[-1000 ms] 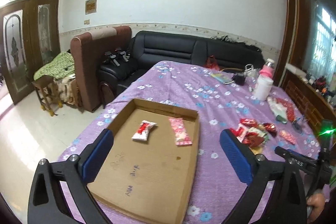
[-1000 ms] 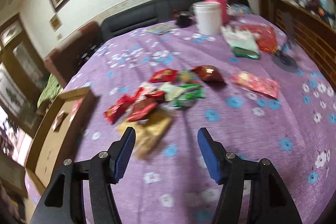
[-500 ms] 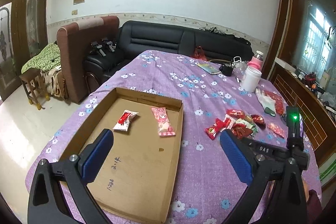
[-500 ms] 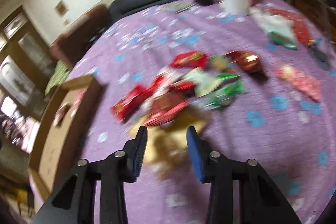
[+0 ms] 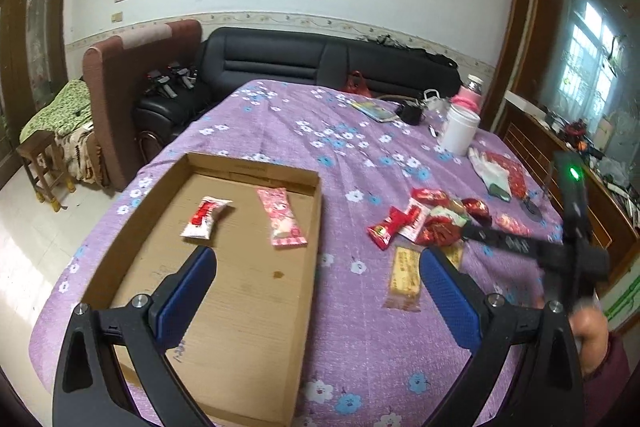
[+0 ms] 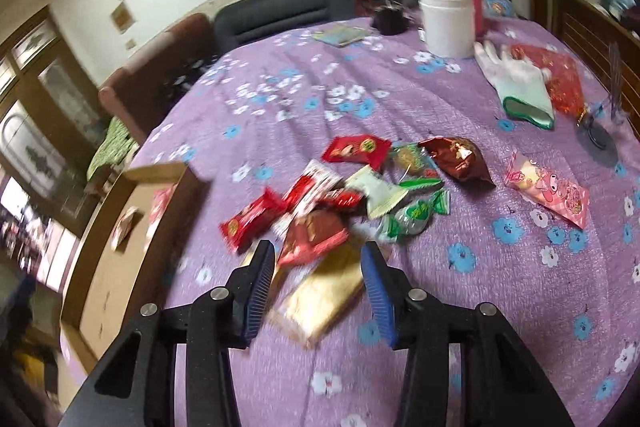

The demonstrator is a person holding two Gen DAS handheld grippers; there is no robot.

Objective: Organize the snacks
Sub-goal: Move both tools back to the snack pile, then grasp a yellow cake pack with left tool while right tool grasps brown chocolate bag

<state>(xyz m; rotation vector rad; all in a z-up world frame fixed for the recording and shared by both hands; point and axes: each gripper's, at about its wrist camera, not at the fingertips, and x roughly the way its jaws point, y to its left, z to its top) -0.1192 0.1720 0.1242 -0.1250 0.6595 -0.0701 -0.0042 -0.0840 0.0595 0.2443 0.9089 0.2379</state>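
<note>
so the gold snack packet (image 6: 326,297) lies flat on the purple flowered worktop (image 6: 500,287), right at the near edge of the snack pile (image 6: 360,195). the right hand-held gripper (image 6: 318,279) sits over it with a blue pad on each side. its jaws have just been opening a bit after a squeeze, and the packet is between them, but i can't tell if the pads actually press on it, it's kinda blurry there. a red-brown packet (image 6: 312,237) overlaps the gold one's far end.

off to the left is the cardboard tray (image 5: 312,267) with a red and white packet (image 5: 204,217) and a pink packet (image 5: 282,217) already in it. the left hand-held gripper (image 5: 316,285) hangs wide open over the tray's near right side, nothing in it. further back on the worktop stand a white tub (image 6: 446,21) and a white glove (image 6: 516,83).
</note>
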